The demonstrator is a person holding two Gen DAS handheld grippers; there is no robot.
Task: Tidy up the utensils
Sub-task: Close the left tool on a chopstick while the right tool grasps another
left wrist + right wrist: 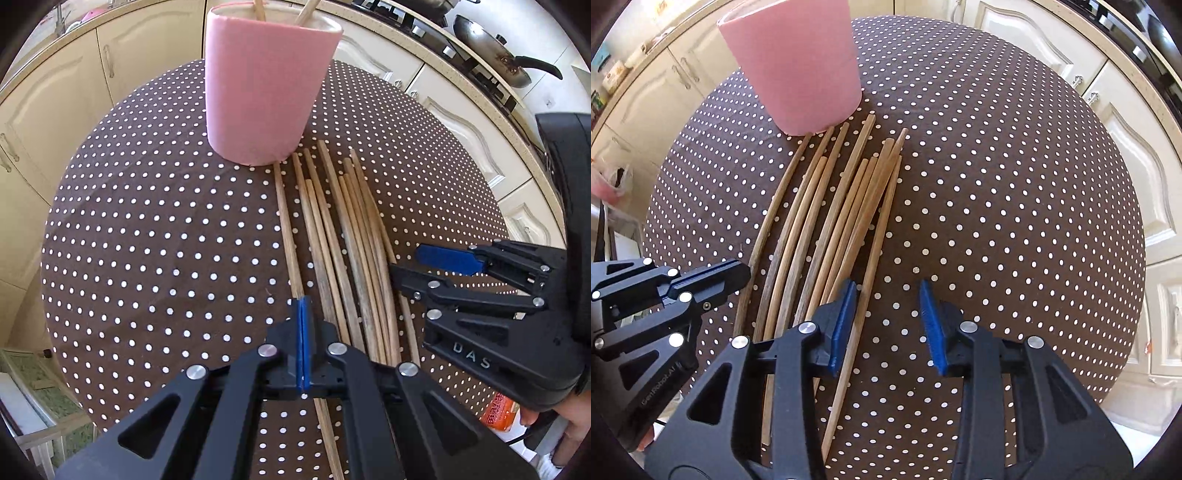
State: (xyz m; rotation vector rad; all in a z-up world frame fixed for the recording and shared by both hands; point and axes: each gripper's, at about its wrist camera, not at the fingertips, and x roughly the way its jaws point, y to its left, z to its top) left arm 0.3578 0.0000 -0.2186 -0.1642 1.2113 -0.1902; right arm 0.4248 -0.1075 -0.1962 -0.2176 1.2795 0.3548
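Several wooden chopsticks [351, 240] lie side by side on the brown dotted tablecloth [147, 240], their far ends near a pink cup [266, 92]. Two chopsticks [258, 9] stand in the cup. My left gripper [303, 343] hovers shut above the leftmost chopstick, with nothing visible between its pads. My right gripper [406, 264] comes in from the right over the pile's edge. In the right wrist view the right gripper [888, 325] has its jaws apart, with the rightmost chopstick [882, 229] running between them close to the left pad [844, 325]. The left gripper [738, 275] shows at the left, by the cup [798, 66].
Cream cabinets [74, 92] curve around the round table [997, 221]. A stove with a pan [491, 51] is at the back right. An orange packet [498, 410] and a hand [565, 417] sit at the lower right. A pink bag [609, 184] hangs at the left.
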